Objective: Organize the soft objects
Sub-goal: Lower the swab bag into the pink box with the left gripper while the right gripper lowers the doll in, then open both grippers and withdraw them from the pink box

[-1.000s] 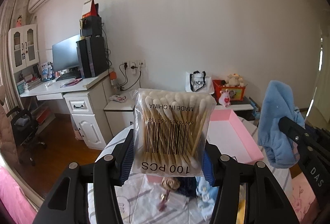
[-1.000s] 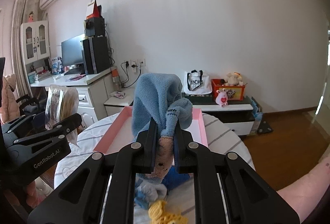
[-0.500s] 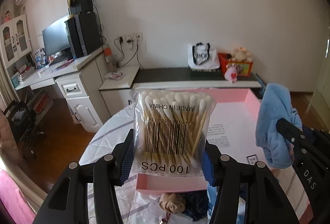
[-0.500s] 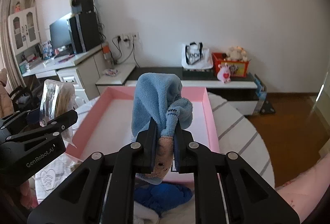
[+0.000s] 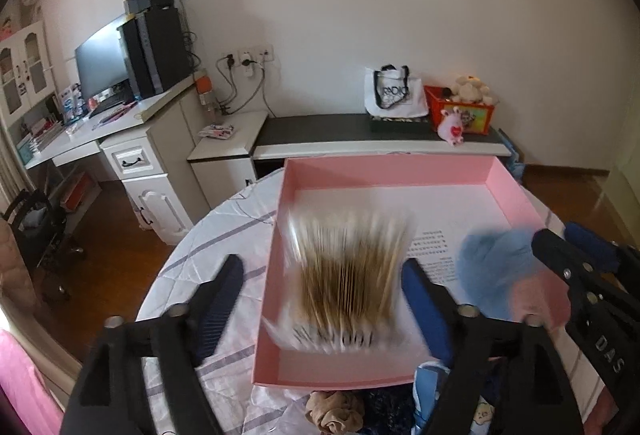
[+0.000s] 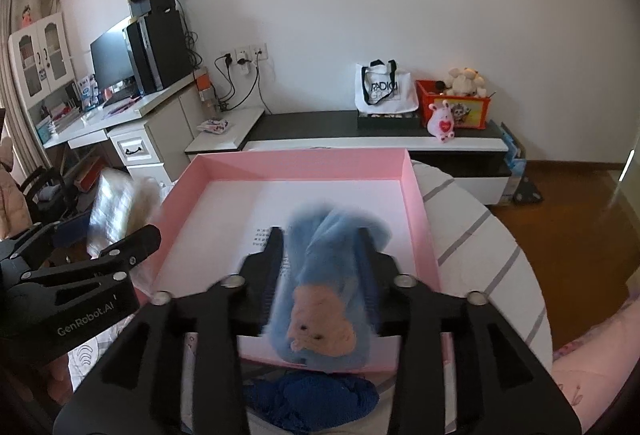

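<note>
A shallow pink box [image 5: 384, 167] lies on the round table, with its white floor bare. My left gripper [image 5: 320, 271] hangs over the box's near left part and its jaws are opening. The clear pack of cotton swabs [image 5: 348, 275] is a blur between them, loose and dropping. My right gripper [image 6: 322, 241] is over the pink box [image 6: 300, 155] too, also with its jaws opening. The light blue fluffy cloth with a peach face [image 6: 320, 319] is slipping down between its fingers, blurred. From the left wrist the blue cloth [image 5: 496, 263] shows at the right.
A dark blue cloth [image 6: 316, 399] and a beige balled stocking [image 5: 336, 415] lie on the striped tablecloth [image 5: 208, 247] in front of the box. Behind the table stand a white desk [image 5: 132, 155] and a low cabinet [image 5: 360, 139] with a bag and toys.
Both grippers have moved forward and lower over the pink box. Their jaws have spread, and the swab pack and the blue cloth, both gripped before, are now loose and blurred.
</note>
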{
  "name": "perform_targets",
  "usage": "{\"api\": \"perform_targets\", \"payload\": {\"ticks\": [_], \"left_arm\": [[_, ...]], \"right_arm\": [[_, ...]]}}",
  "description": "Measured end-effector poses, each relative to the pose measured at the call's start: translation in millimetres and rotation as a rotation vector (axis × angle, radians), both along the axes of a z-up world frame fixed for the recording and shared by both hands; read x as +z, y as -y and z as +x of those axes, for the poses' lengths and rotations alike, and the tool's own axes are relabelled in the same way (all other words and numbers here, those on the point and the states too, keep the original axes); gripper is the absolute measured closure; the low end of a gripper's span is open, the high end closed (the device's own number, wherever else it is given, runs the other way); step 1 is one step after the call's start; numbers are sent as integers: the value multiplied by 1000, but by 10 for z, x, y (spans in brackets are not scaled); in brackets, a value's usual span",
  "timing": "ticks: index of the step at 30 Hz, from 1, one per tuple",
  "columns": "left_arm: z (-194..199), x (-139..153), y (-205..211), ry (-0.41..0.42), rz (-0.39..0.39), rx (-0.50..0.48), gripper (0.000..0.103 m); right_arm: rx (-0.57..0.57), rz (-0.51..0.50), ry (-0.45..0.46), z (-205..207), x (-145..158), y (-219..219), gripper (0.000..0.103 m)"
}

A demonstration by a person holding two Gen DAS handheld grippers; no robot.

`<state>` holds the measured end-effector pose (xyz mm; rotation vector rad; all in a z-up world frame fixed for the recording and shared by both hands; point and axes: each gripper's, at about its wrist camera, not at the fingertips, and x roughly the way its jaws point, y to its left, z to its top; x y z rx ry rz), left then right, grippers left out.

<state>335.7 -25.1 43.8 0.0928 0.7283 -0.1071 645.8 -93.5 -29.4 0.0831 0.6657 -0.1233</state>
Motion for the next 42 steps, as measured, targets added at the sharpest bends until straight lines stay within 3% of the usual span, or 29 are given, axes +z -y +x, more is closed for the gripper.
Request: {"api": "perform_targets", "payload": {"ticks": [1,6,12,26,29,38,42], "left_arm": [[-43,-32,-15,7,-3,7,18],[-102,-107,-43,19,-13,23,12],[-327,-222,-42,16,-13,26,12],[-579,-175,-108,20,-28,51,12],[-669,-158,-122,22,-33,55,12],[-1071,-84,-194,38,-36,56,11],[-1308,-18,-233,54,-41,61,6]], "right_arm": [[-4,-5,3,-4,5,4,53],[-33,-25,12,-45,38,20,40],[-43,-32,5,-56,51,18,39],[-34,-46,17,-257,144,-90,38],[-36,-52,29,-335,181,-129,31],[-44,-70,65,-656,318,-223,23],[-61,-72,90,-847,395,-263,9]]}}
